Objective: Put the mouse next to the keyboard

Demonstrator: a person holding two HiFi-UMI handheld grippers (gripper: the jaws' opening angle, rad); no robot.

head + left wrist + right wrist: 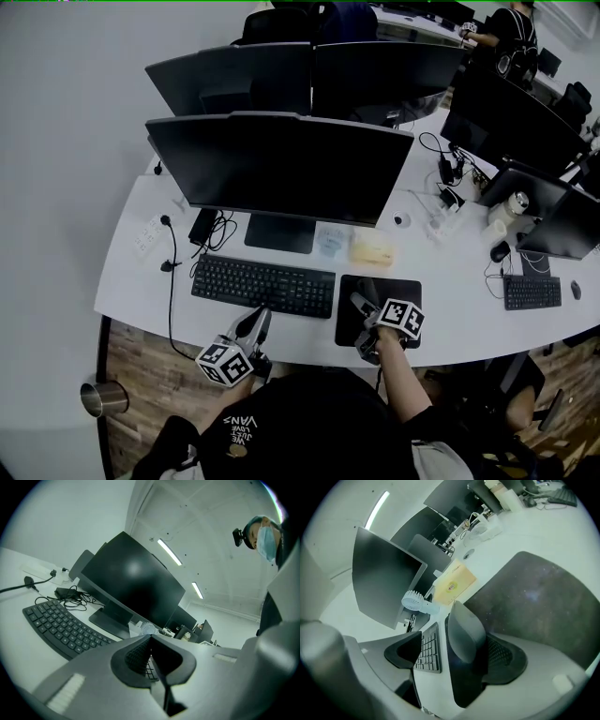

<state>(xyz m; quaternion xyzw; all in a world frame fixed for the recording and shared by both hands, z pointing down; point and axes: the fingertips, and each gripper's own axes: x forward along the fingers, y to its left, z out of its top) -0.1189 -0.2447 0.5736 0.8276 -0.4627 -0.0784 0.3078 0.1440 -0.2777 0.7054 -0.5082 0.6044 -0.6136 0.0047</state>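
A dark grey mouse [464, 627] lies on the left edge of the black mouse pad [534, 597], just right of the black keyboard [262, 284]. My right gripper [450, 639] is open around it. Its right finger sits close beside the mouse, while its left finger stands clear, with the keyboard [429, 651] showing through the gap. In the head view the right gripper [364, 307] hovers over the pad's [398, 291] left side, and I cannot make out the mouse there. My left gripper [258, 328] is shut and empty near the desk's front edge, below the keyboard [58, 625].
A wide monitor [281, 164] stands behind the keyboard. A small white fan [415, 603] and a yellow box [371, 249] sit behind the pad. Cables and a power strip [150, 234] lie at the left. A second keyboard [532, 291] is far right. A metal cup [98, 398] stands on the floor.
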